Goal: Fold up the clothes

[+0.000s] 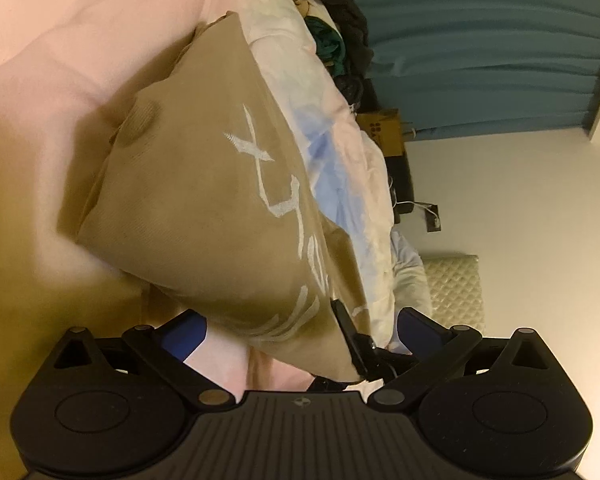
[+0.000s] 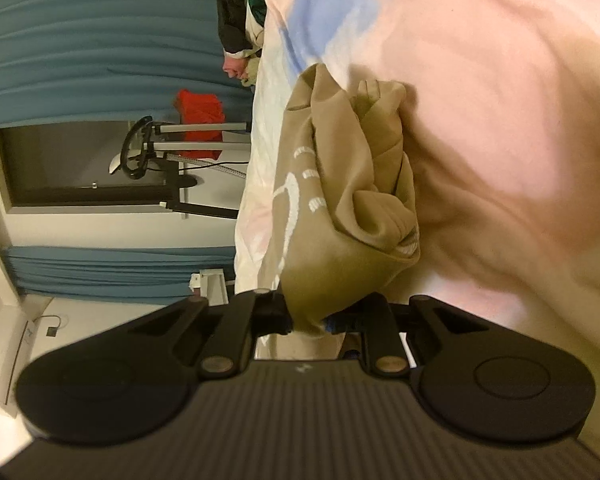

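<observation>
Right gripper (image 2: 310,316) first: its fingers are pinched together on a bunched corner of the tan top (image 2: 340,208), and the cloth is swelling straight out of the jaws at lower centre of the right view. That clench looks deliberate, taking the weight so the garment is lifting clear of the pink sheet (image 2: 500,120) rather than dragging over it.

Over to the left gripper (image 1: 296,332): the blue pads (image 1: 184,334) are standing wide apart, one at lower left and one at lower right of the frame. The top (image 1: 204,200) is hanging in the gap between them, but whether either pad is touching it I cannot tell. A thin black finger of another gripper is showing against the cloth's lower edge in that view, probably the right one holding its corner.

In the left view the top is running as a long slab from the jaws at bottom centre up toward upper left, white lettering (image 1: 284,208) strung along that same axis, far end pointing at the frame's top. In the right view it is crumpled, folds piling on its right side, long axis rising from the jaws toward upper centre. It is sitting over the sheet, with the white duvet (image 1: 340,140) just beside and a dark clothes pile (image 1: 340,20) beyond.

My read: one corner is secured and the left is lining up for a second.
</observation>
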### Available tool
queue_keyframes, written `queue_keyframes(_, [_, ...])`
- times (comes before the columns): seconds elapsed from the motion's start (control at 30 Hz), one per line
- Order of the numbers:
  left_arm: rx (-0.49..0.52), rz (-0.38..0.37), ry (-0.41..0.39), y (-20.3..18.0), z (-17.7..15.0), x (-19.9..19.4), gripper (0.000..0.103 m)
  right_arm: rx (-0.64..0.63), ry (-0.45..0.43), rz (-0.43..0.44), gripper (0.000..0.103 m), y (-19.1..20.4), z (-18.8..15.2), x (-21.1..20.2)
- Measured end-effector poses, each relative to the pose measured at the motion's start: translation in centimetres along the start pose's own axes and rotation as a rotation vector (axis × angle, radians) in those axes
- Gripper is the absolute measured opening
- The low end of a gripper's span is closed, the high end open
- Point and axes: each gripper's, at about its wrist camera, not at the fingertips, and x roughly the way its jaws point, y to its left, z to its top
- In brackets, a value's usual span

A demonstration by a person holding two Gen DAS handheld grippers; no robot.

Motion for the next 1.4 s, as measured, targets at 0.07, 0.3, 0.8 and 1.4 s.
queue_keyframes(0.07, [-0.006, -0.012, 0.012, 0.1, -0.2, 0.2, 0.102, 0.005, -0.005, 0.002, 0.018, 0.0, 0.3, 0.0])
queue_keyframes(0.3, [-0.064, 0.059, -0.089, 1.0, 0.6, -0.2, 0.087, -0.037, -0.005, 0.012, 0.018, 0.5, 0.1, -0.9])
queue_keyframes(0.8, [-0.017, 0.080, -0.201, 0.1, 1.7, -2.0, 0.053, -0.067, -0.036, -0.009, 0.018, 2.0, -0.3, -1.9])
queue_keyframes(1.4, [0.065, 0.141, 0.035, -20.5, 11.2, 17.6, 0.043, -0.075, -0.215, -0.082, 0.018, 12.1, 16.5, -6.2])
